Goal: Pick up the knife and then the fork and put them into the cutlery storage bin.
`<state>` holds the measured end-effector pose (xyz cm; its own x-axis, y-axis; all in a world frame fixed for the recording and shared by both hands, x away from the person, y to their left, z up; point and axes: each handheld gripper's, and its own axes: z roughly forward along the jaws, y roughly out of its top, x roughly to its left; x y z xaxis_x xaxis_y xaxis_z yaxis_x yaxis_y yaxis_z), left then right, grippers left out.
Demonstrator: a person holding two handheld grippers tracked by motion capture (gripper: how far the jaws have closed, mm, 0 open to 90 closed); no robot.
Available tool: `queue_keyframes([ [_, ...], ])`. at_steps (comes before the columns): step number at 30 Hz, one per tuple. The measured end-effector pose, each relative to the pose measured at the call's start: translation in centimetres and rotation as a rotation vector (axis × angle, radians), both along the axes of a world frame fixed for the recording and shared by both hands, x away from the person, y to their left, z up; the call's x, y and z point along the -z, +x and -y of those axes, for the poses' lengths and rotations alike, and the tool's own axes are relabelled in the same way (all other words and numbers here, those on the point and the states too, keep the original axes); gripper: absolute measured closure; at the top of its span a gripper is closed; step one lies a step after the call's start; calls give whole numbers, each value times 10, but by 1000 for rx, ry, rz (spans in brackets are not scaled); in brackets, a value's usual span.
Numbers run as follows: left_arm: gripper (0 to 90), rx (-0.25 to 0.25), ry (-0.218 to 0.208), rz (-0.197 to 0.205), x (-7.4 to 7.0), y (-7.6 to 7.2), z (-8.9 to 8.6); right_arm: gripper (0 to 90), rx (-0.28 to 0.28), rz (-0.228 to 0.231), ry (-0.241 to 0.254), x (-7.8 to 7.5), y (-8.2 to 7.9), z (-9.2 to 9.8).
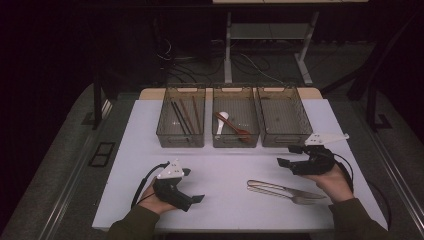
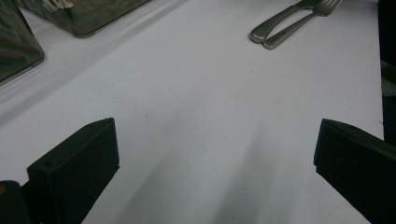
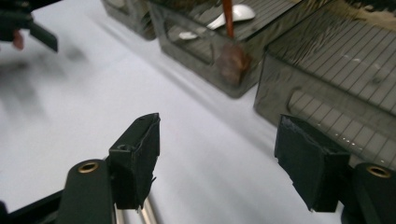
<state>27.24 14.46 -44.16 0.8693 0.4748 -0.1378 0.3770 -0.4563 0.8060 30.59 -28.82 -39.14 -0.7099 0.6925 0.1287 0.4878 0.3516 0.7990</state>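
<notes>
High view – forks (image 1: 287,190): two, metal, side by side on the table (image 1: 225,172) near its front right edge, just beside the right gripper (image 1: 286,156), whose jaws gape empty.
Left gripper view – left gripper (image 2: 215,154): jaws wide, empty.
Right gripper view – handling: likely stiff, slippery, light; pinch mid-handle. Right bin (image 3: 336,70) holds nothing.

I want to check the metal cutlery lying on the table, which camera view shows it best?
The high view: the cutlery lies whole on the white table, just in front of the right gripper. The left gripper view catches its handle ends at the top edge; the right gripper view shows a sliver below its jaw.
</notes>
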Motion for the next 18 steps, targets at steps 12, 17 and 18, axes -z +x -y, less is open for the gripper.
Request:
queue_keyframes([
  [12, 0, 1, 3, 2, -1, 0, 0, 318, -33, -30, -32, 9, -18, 12],
  [17, 0, 1, 5, 1, 0, 0, 0, 369, -64, -46, -67, 11, -24, 15],
  [18, 0, 0, 5, 1, 0, 0, 0, 395, -71, -50, -76, 11, -25, 15],
])
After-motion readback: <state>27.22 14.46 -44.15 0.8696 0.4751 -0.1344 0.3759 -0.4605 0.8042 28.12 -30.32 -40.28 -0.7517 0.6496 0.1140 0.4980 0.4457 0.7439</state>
